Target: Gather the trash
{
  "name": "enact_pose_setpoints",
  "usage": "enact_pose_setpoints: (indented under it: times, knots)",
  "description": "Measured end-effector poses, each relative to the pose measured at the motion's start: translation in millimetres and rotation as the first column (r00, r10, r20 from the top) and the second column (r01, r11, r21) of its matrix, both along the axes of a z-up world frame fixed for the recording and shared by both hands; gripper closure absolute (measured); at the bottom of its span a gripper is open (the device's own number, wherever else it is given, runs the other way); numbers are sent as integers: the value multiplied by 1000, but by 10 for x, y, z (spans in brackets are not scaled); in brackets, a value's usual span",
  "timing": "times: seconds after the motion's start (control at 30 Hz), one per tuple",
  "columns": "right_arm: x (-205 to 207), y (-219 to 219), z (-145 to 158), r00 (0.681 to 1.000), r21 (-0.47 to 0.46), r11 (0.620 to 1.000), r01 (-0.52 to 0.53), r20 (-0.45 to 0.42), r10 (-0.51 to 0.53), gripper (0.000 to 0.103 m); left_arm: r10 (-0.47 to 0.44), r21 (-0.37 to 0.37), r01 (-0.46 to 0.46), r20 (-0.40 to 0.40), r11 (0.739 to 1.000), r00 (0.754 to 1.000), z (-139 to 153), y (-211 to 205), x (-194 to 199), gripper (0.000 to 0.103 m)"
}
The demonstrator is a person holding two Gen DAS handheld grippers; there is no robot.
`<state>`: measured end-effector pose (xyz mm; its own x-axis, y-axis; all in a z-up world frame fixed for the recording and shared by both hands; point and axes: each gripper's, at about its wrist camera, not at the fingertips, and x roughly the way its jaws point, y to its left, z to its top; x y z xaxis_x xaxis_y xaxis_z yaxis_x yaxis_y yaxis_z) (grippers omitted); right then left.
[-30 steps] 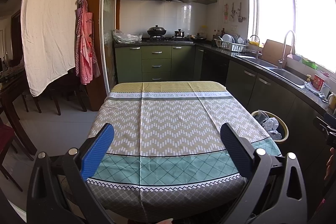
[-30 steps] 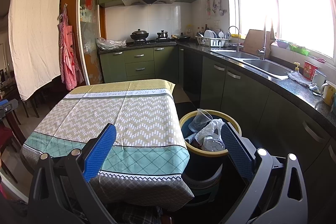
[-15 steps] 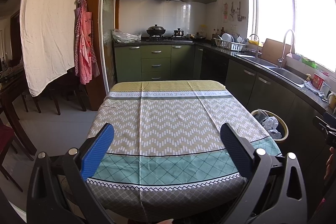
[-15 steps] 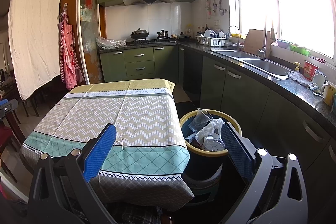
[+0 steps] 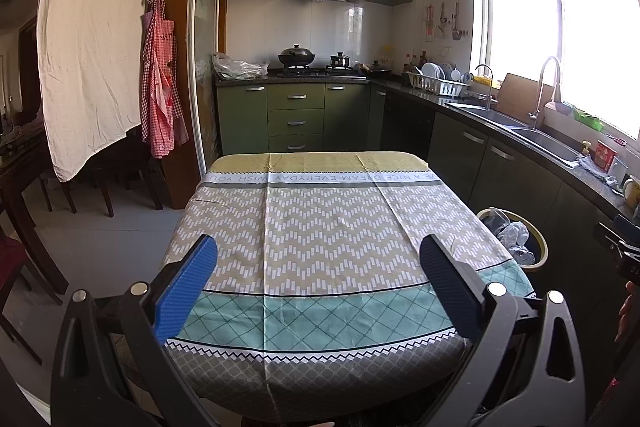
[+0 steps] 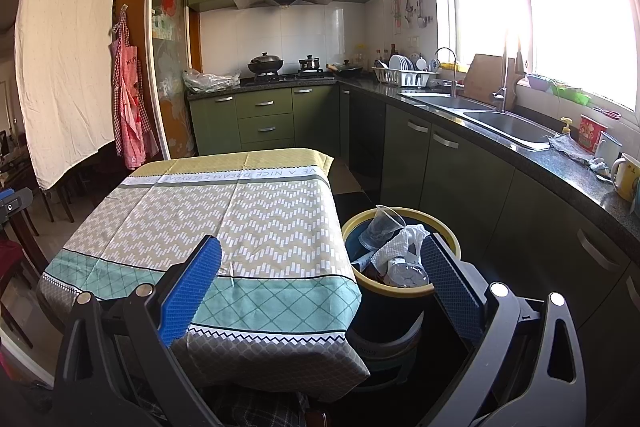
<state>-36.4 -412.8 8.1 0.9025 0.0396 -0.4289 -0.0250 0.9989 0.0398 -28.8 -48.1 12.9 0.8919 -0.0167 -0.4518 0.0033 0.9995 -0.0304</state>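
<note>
Left hand-held gripper [image 5: 318, 259] spread wide, nothing between jaws, over patterned tablecloth [image 5: 328, 227] on counter. Right hand-held gripper [image 6: 322, 259] also spread, empty, at counter's right edge. Trash bin [image 6: 444, 239] on floor just beside counter holds clear plastic cup [image 6: 380, 227], crumpled paper towel [image 6: 400, 245].

From the left wrist we see only part of the trash bin [image 5: 536, 247]; the table [image 5: 320, 227] covers its near side and body. From the right wrist the right tongs' pad [image 6: 452, 287] hides part of the bin's rim, and we cannot identify the trash [image 6: 396, 251] beneath the crumpled paper. The tablecloth hides the table legs. The window [image 6: 560, 7] is blown out white.
</note>
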Motion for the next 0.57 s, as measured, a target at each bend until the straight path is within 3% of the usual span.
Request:
enact_pose_setpoints:
  times: [0.2, 0.57]
  knots:
    - [10, -6, -18, 1000, 1, 1000, -1, -3, 1, 5, 22, 29, -23, 46, 999, 999, 20, -35, -38, 7]
    - [192, -30, -133, 999, -5, 1000, -1, -39, 1, 5, 16, 11, -16, -37, 1000, 999, -77, 53, 180, 7]
